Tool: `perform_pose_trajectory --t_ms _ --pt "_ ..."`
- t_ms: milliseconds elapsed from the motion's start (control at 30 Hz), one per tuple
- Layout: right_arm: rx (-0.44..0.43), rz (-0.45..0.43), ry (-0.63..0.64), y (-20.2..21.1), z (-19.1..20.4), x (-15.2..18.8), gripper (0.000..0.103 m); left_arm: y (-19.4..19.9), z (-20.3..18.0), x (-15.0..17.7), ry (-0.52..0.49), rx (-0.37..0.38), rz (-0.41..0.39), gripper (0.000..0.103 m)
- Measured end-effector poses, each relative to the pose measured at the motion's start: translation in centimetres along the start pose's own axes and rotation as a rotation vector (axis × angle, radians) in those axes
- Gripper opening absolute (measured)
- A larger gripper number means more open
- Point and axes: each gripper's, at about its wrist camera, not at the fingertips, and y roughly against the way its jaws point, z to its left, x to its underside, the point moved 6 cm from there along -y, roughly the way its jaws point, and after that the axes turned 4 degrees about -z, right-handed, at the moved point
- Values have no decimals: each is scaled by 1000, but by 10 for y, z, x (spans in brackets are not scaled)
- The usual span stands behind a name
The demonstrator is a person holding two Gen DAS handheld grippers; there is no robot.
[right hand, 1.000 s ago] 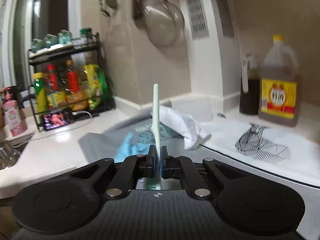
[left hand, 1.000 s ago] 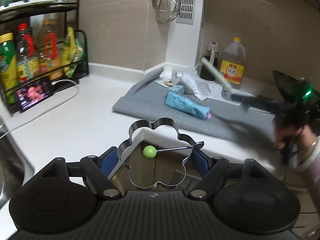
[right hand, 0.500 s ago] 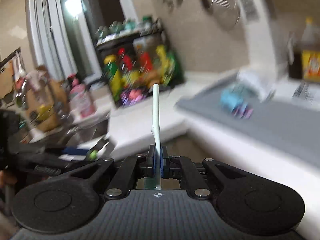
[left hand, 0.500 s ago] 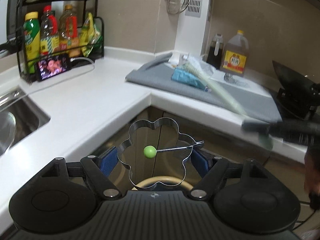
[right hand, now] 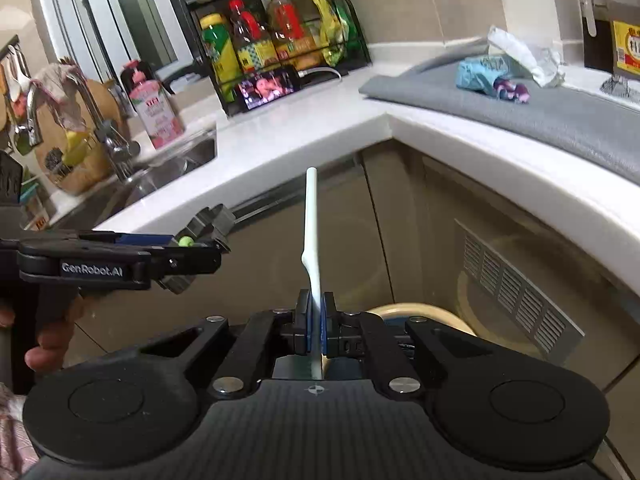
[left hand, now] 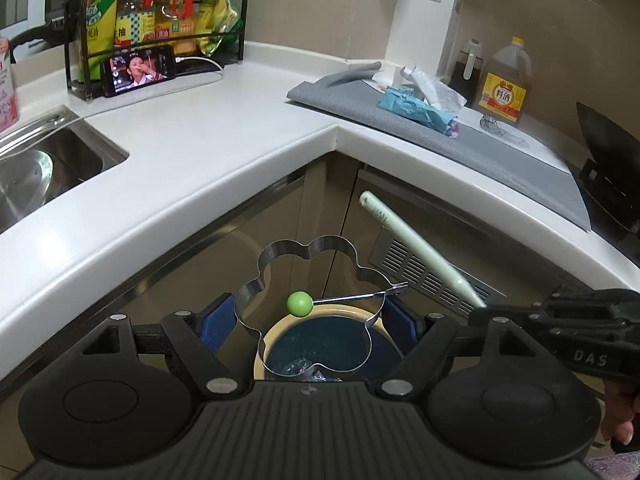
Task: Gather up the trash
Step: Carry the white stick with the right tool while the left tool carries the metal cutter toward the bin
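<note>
A flower-shaped metal ring [left hand: 310,304] is gripped in the wide-set left claw [left hand: 310,322] above the bin [left hand: 328,344]; a pale stick [right hand: 313,240] is clamped in the shut right claw [right hand: 316,322].

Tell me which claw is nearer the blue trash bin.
Left, it seems. The left claw hangs over the blue trash bin; the right claw sits beside its rim.

Soft, even indoor light, sharp focus (strong fisheye bending at edges)
</note>
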Motion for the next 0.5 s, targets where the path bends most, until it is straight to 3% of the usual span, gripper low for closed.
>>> perform_pose_trajectory --t_ms 500 --pt "36 68 -22 -14 -2 9 5 -6 -8 3 -33 19 16 83"
